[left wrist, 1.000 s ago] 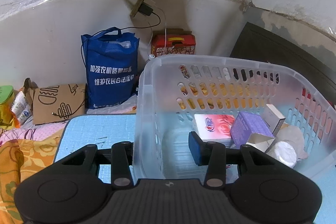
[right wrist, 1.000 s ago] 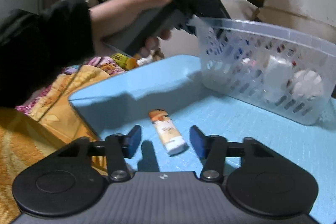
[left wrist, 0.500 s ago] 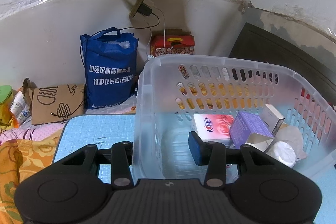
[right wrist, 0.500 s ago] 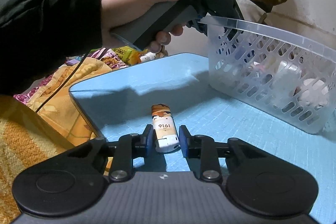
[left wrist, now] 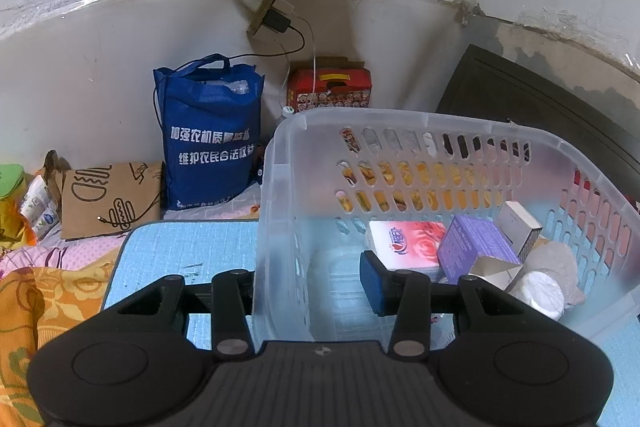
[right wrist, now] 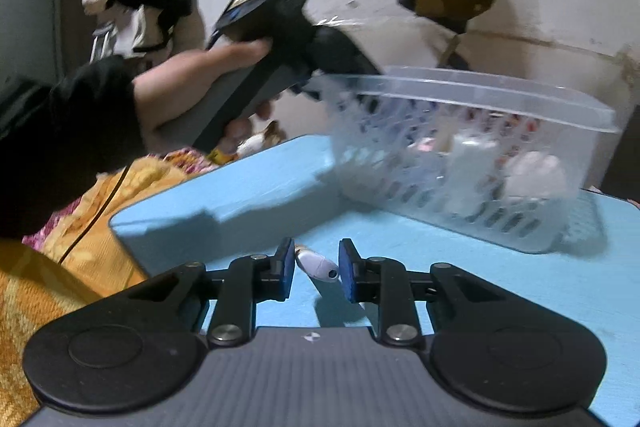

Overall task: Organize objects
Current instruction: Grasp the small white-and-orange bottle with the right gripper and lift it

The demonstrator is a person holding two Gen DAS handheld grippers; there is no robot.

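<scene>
Lighter [right wrist: 318, 264] now sits between the pads of the right gripper [right wrist: 315, 271], tilted, its white end toward the camera; a second ago it lay flat on the blue table [right wrist: 460, 267] ahead of widely spread fingers. We read the jaws as closing on it, pads at its sides, and the view blurs as if the tool is on the move, so we judge the pick made and the carry toward the basket [right wrist: 480, 95] starting.

Left gripper [left wrist: 308, 277] holds as before: its fingers straddle the near wall of the clear basket [left wrist: 276, 187], one pad inside, one outside, clamped on the rim to steady it. The person's hand [right wrist: 208, 75] grips that tool's handle.

Farther in, the basket already carries a pink tissue pack [left wrist: 408, 243], a purple box [left wrist: 476, 247] and a white box [left wrist: 520, 223]. The lighter looks like the last loose item.
</scene>
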